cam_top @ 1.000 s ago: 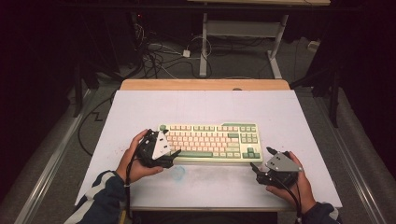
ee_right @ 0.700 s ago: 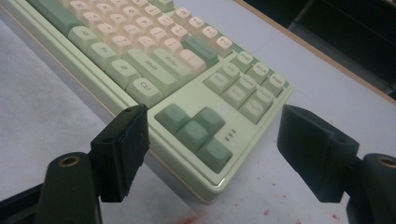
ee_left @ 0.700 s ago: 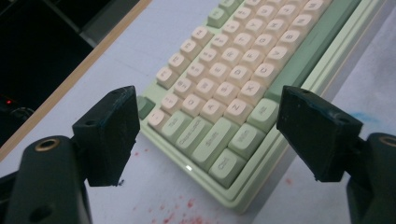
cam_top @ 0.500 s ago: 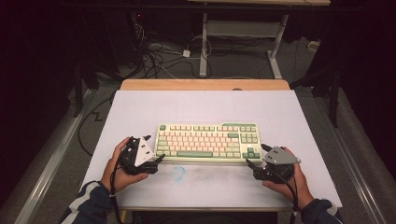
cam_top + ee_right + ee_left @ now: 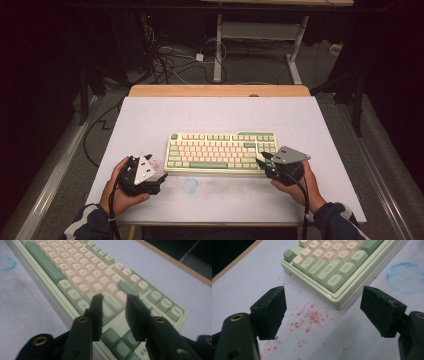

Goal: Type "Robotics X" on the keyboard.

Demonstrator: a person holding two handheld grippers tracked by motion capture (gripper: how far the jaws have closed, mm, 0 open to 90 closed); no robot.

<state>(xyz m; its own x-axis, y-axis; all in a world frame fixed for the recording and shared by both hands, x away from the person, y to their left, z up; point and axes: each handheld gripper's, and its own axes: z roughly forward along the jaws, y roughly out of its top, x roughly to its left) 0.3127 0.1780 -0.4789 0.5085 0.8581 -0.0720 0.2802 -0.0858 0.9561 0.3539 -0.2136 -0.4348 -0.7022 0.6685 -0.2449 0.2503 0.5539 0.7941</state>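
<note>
A pale green keyboard (image 5: 220, 150) with cream and green keys lies across the middle of the white table. My left gripper (image 5: 160, 176) sits just off its near left corner. In the left gripper view the keyboard (image 5: 337, 267) corner lies ahead of the left gripper (image 5: 324, 312), whose jaws are wide open around bare table. My right gripper (image 5: 263, 163) is over the keyboard's near right corner. In the right gripper view the right gripper (image 5: 113, 302) hovers above the right-end keys of the keyboard (image 5: 75, 267), jaws a narrow gap apart with nothing held.
A faint blue ring stain (image 5: 191, 185) marks the table in front of the keyboard, and red specks (image 5: 312, 317) lie by its left corner. The wooden table edge (image 5: 220, 91) runs along the far side. Cables and desk legs are on the floor beyond.
My left gripper has drawn back from the keyboard's left end toward the near left. My right gripper has moved up and in over the keyboard's right corner. The keyboard has stayed put.
</note>
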